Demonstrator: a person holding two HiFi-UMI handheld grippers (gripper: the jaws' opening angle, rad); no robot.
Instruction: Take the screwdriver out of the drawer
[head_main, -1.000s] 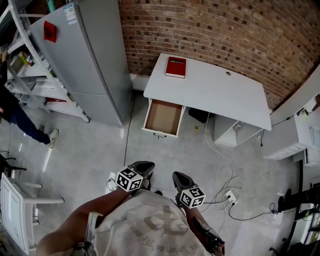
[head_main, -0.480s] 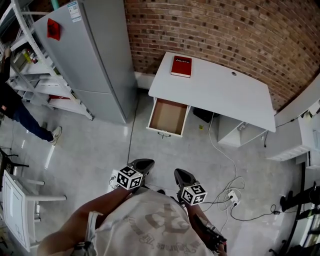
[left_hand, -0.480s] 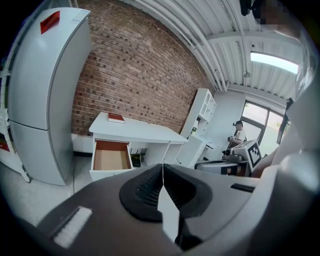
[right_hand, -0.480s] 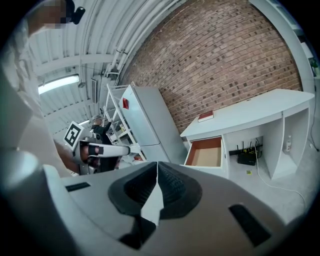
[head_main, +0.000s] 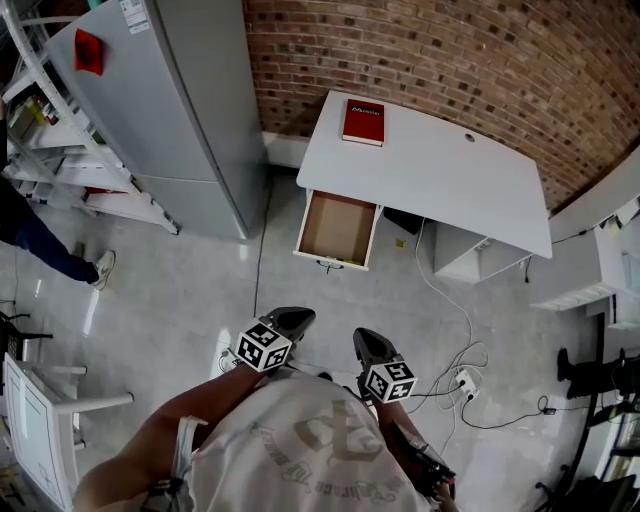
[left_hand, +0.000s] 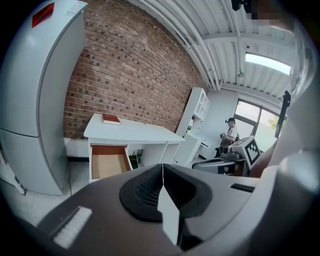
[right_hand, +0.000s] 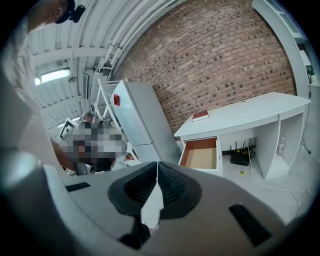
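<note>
A white desk (head_main: 440, 175) stands against the brick wall with its drawer (head_main: 338, 228) pulled open. The drawer's brown inside looks bare from here, and no screwdriver shows in any view. A red book (head_main: 363, 122) lies on the desk top. My left gripper (head_main: 290, 320) and right gripper (head_main: 365, 342) are held side by side over the floor, well short of the drawer, both shut and holding nothing. The left gripper view has the jaws (left_hand: 162, 172) closed with the drawer (left_hand: 107, 162) ahead at left. The right gripper view shows closed jaws (right_hand: 157, 172) and the drawer (right_hand: 202, 154) ahead.
A tall grey fridge (head_main: 170, 110) stands left of the desk, with white shelving (head_main: 60, 150) and a person (head_main: 30, 240) beyond it. A white chair (head_main: 40, 420) sits at lower left. Cables and a power strip (head_main: 462, 380) lie on the floor at right.
Both grippers have moved a little forward across the floor toward the desk, and the view has shifted with them. Their jaws stay shut.
</note>
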